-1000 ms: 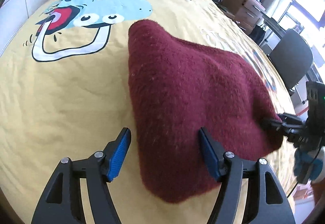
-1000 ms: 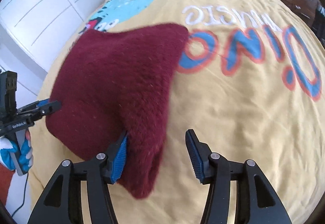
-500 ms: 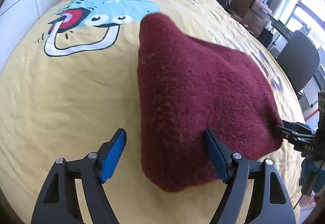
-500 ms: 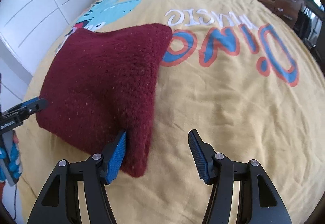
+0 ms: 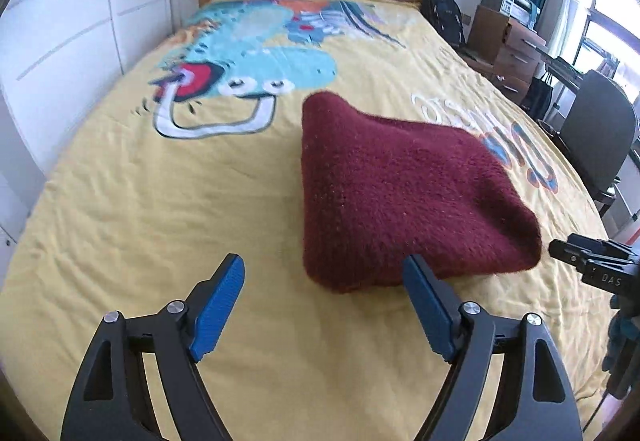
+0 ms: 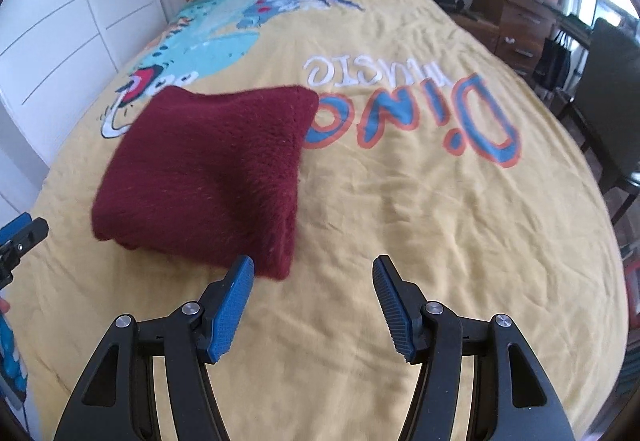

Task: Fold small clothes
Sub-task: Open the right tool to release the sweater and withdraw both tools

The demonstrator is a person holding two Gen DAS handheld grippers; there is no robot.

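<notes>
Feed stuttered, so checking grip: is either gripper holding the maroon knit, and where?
Nothing is held. The left gripper and right gripper, jaws just opened, stand clear of the folded maroon knit on the bed.

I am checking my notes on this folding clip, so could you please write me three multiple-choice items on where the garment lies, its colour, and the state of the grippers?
1. Where does the folded garment lie?
A. On the yellow bedspread
B. On the office chair
C. On the floor

2. What colour is the garment?
A. Pale blue
B. Dark red
C. White

3. How do the two grippers stand?
A. Both clamped on the garment
B. Left clamped, right free
C. Both open with nothing held

Key: 1 A, the folded garment rests on the yellow bedspread beside the printed lettering. 2 B, its fuzzy knit is dark red in both views. 3 C, the left gripper and right gripper have just been opening, and only bedspread shows between their blue fingers.
</notes>
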